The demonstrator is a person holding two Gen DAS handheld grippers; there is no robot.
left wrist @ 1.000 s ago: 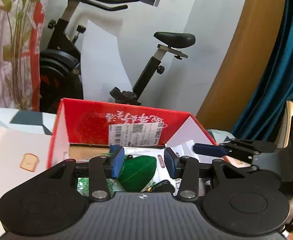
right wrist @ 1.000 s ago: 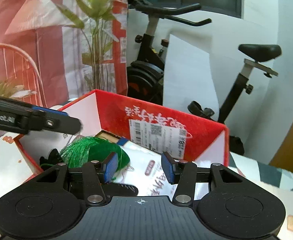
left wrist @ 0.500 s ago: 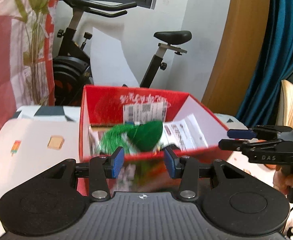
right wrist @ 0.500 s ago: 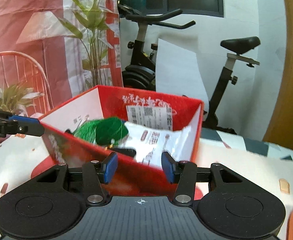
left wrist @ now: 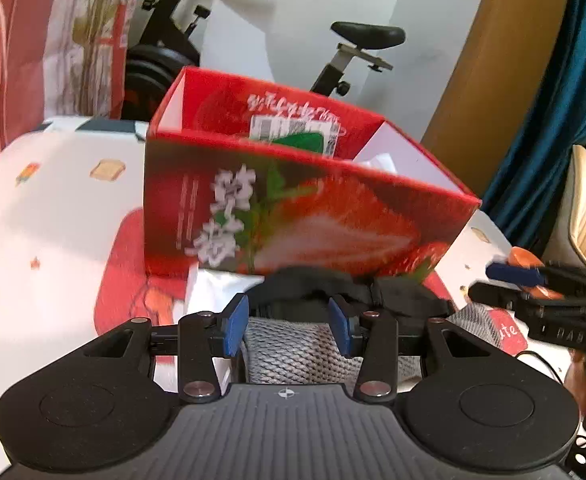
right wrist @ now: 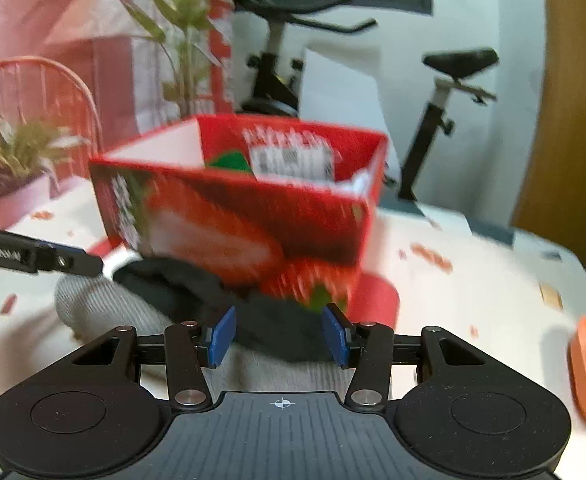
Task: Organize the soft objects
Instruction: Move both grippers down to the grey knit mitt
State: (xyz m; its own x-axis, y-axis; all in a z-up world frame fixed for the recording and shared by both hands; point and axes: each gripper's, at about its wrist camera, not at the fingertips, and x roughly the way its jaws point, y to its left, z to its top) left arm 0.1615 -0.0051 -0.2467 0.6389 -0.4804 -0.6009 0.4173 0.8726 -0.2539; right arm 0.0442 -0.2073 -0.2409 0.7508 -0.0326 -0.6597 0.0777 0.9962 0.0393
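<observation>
Counter (left wrist: pixel 53 216) white with small prints; red box (left wrist: pixel 293 220) on it, exercise bike (right wrist: pixel 445 92) behind box. Grey and black soft things (left wrist: pixel 293 344) before box. Left tool (left wrist: pixel 289 330) and right tool (right wrist: pixel 279 336) both open, empty.

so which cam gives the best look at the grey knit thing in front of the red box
The left wrist view: the grey knit item sits sharp between the open left gripper fingers, its weave plain. The right wrist view shows it blurred, partly under a black fabric piece before the red box.

Red box (left wrist: pixel 293 216) wall just beyond dark and grey soft things (left wrist: pixel 293 344); open tablecloth (left wrist: pixel 53 240) leftward
</observation>
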